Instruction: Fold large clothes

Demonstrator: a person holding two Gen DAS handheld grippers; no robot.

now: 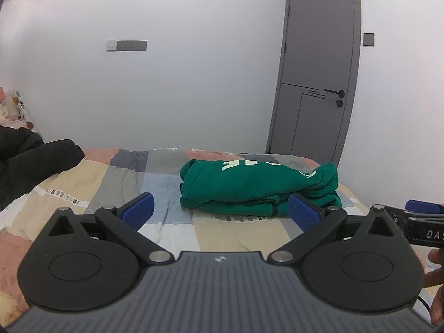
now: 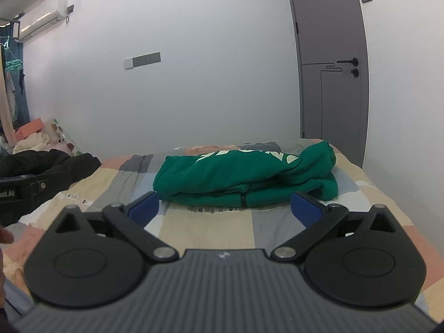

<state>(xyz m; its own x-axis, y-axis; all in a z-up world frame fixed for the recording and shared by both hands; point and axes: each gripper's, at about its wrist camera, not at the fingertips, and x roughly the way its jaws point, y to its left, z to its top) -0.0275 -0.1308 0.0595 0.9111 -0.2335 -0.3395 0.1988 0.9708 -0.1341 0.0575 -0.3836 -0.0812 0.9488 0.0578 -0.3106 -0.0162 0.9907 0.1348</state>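
Judging the green sweatshirt with pale lettering [image 1: 258, 188], a folded bundle on the patchwork bed [image 1: 111, 183] at frame centre, already finished, keep the left hand-held gripper [image 1: 222, 208] and right hand-held gripper [image 2: 224, 208] spread wide, empty, and clear of it.

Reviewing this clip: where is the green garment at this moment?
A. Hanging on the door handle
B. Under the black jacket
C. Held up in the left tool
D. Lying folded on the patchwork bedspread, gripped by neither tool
D: the green garment lies as a folded bundle on the patchwork bedspread, with both tools open and short of it.
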